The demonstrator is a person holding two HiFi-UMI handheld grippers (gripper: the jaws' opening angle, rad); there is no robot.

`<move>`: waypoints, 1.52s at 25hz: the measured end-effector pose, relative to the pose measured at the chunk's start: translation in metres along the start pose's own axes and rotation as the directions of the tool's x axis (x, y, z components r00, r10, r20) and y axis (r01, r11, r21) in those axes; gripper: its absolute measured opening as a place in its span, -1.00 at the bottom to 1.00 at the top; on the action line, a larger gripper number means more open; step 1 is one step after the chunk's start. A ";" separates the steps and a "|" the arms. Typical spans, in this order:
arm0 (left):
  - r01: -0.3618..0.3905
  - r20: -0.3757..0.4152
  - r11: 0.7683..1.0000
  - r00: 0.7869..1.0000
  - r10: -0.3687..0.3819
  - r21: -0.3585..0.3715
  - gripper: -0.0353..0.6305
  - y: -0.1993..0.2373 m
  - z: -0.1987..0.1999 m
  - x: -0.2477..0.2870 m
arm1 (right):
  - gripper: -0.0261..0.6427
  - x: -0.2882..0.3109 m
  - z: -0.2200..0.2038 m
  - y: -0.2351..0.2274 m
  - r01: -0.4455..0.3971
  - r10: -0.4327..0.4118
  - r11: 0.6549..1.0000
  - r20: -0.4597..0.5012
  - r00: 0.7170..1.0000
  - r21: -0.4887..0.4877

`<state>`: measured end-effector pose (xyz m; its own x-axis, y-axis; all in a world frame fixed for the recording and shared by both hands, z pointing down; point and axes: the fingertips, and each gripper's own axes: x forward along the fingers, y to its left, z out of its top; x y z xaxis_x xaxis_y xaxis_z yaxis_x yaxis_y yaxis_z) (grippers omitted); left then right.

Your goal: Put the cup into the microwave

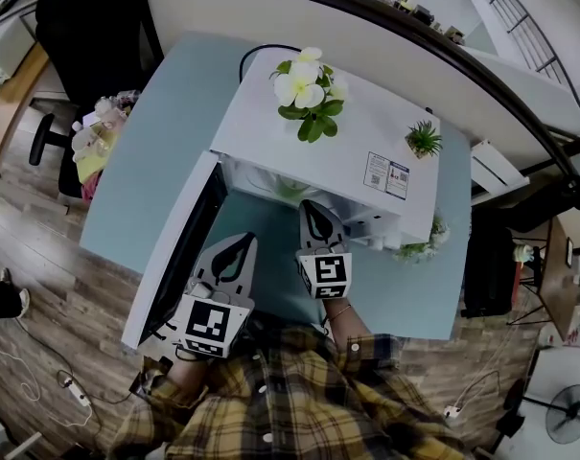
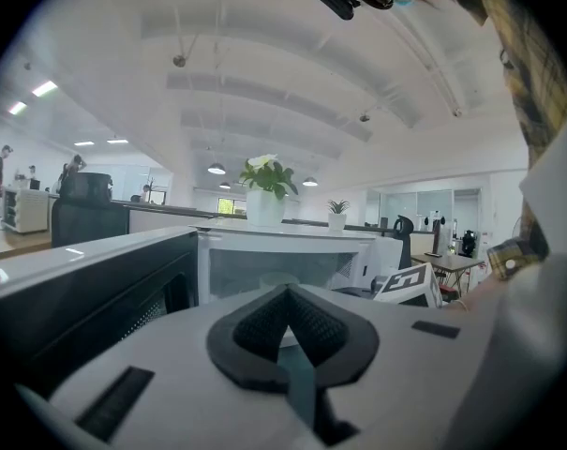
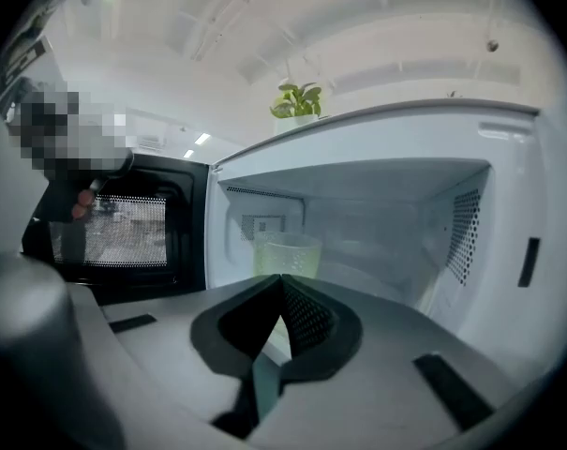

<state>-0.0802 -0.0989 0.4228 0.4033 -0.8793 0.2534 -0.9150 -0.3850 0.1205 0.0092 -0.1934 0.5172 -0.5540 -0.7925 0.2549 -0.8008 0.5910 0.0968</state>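
The cup [image 3: 288,254] was found standing inside the open microwave [image 3: 508,186], clear of both grippers. The right gripper [image 3: 281,282] and left gripper [image 2: 288,292] were observed with fingers closed together, empty.

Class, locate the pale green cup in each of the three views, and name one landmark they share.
Head view: cup faint, middle, inside the open microwave.
Left gripper view: pale shape at centre, inside the microwave, probably it.
Right gripper view: centre, standing on the microwave's floor.
Shared landmark: the flowering plant on top of the microwave.
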 end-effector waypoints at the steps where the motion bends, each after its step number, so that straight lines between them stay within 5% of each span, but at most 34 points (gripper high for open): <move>1: 0.001 0.000 1.000 1.000 -0.001 0.000 -0.93 0.000 0.000 0.000 | -0.91 -0.004 0.003 0.000 -0.001 0.001 1.000 0.003 1.000 0.007; 14: 0.066 0.020 0.997 0.998 -0.067 0.031 -0.93 -0.013 0.013 0.012 | -0.91 -0.060 0.045 -0.015 -0.004 -0.006 0.996 0.105 0.994 0.094; 28: 0.156 0.020 0.987 0.987 -0.157 0.036 -0.93 -0.034 0.019 0.030 | -0.91 -0.117 0.069 -0.039 -0.002 -0.015 0.985 0.096 0.995 0.175; 38: 0.198 0.001 0.980 0.980 -0.199 0.031 -0.93 -0.044 0.020 0.037 | -0.91 -0.153 0.083 -0.067 0.096 -0.121 0.973 0.113 0.986 0.208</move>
<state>-0.0250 -0.1203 0.4080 0.5770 -0.7855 0.2235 -0.8166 -0.5604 0.1385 0.1292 -0.1243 0.3915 -0.4749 -0.8703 0.1308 -0.8800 0.4680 -0.0809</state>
